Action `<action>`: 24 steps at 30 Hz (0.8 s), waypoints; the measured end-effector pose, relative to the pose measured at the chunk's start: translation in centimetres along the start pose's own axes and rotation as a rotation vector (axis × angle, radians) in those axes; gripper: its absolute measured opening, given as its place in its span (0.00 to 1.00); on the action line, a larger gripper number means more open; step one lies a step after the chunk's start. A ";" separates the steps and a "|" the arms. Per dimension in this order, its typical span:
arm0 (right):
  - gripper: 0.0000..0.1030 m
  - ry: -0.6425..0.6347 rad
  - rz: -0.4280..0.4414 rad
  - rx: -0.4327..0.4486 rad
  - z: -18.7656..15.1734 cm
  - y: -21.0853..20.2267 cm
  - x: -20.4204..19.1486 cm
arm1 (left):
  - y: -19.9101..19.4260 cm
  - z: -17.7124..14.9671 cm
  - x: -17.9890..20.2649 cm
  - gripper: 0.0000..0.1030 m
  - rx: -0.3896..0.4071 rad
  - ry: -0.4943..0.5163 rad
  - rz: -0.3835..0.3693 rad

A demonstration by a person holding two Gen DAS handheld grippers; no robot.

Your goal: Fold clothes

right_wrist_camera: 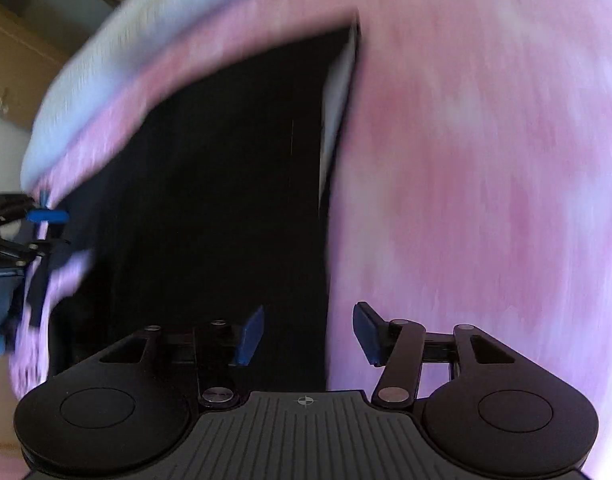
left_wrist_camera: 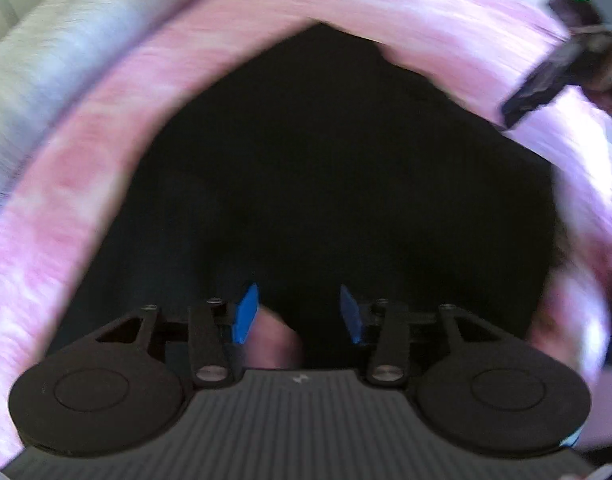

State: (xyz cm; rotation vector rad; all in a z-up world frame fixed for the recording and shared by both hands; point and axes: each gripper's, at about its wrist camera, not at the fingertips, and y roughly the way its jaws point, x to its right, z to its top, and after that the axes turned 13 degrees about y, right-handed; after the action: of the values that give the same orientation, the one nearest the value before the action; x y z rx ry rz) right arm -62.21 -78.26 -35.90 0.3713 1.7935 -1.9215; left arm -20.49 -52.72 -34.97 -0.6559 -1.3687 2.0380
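Observation:
A black garment (left_wrist_camera: 326,168) lies spread on a pink mottled bed cover (left_wrist_camera: 86,184); both views are motion-blurred. My left gripper (left_wrist_camera: 299,312) hovers over the garment's near part, its blue pads (left_wrist_camera: 248,312) apart and gripping nothing. A pinkish patch shows low between them. In the right wrist view the black garment (right_wrist_camera: 210,208) fills the middle, with a pale strip (right_wrist_camera: 338,92) along its right edge. My right gripper (right_wrist_camera: 308,334) stands open over that edge, nothing pinched. The left gripper (right_wrist_camera: 46,210) shows at the far left there. The right gripper's dark body (left_wrist_camera: 554,72) sits at the upper right of the left wrist view.
A whitish blanket or pillow (left_wrist_camera: 66,40) lies beyond the pink cover, seen also as pale fabric (right_wrist_camera: 106,60). Wooden furniture (right_wrist_camera: 18,60) stands behind the bed. Pink bed cover (right_wrist_camera: 486,200) stretches wide to the right of the garment.

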 end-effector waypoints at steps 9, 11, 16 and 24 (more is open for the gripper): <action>0.63 0.240 0.024 0.047 -8.2 -0.2 1.7 | 3.0 -0.1 15.3 0.52 0.020 0.516 0.135; 0.25 0.289 0.012 0.047 -7.8 -0.1 1.9 | 4.7 -0.2 16.0 0.46 -0.026 0.581 0.134; 0.10 0.167 -0.044 0.023 -5.4 -1.9 0.1 | 5.6 1.5 16.4 0.05 -0.016 0.586 0.110; 0.11 -0.030 -0.245 0.148 -0.6 -9.7 1.9 | 4.9 9.2 18.6 0.06 0.149 0.363 0.024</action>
State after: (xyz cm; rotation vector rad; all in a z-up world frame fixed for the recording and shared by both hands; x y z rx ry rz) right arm -68.90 -77.72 -28.67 0.1762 1.7504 -2.2236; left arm -40.79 -46.91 -37.69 -0.9252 -0.9938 1.9012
